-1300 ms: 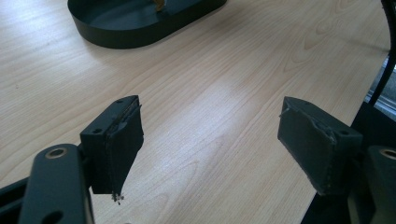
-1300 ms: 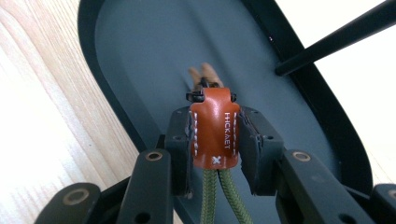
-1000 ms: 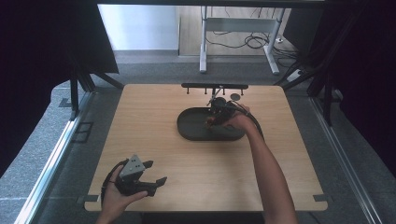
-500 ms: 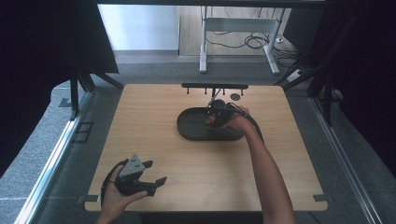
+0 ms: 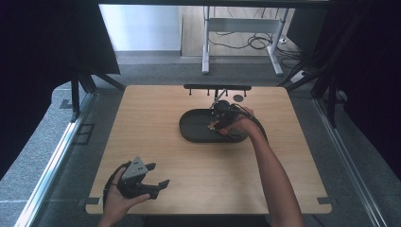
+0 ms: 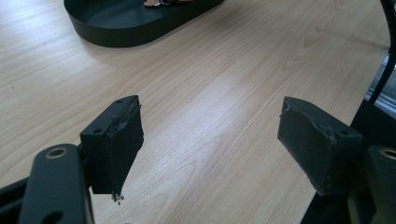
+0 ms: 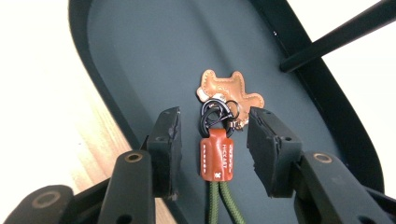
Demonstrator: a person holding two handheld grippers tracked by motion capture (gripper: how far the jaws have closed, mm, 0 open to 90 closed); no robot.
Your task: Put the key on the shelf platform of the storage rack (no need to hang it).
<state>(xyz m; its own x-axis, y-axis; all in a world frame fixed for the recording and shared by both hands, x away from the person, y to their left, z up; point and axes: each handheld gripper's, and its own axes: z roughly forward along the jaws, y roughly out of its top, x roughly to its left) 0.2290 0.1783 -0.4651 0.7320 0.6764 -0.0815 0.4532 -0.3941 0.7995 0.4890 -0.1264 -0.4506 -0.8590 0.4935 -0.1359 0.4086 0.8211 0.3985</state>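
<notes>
Keychain (image 7: 217,154) lies in the black tray (image 7: 140,56), directly between the right gripper (image 7: 212,149) fingers, its long axis parallel to them. Those fingers have just been opening and stand clear of it. Left gripper (image 6: 210,140), fingers wide apart, idles over the counter (image 5: 156,118), well away.

Dim, soft high view with dark edges; right gripper view's background glares white.

Between the right gripper (image 7: 214,140) pads, the green cord (image 7: 223,205) runs off the bottom edge; the leather charm (image 7: 231,91) sits partly behind the black clip (image 7: 215,114).
</notes>
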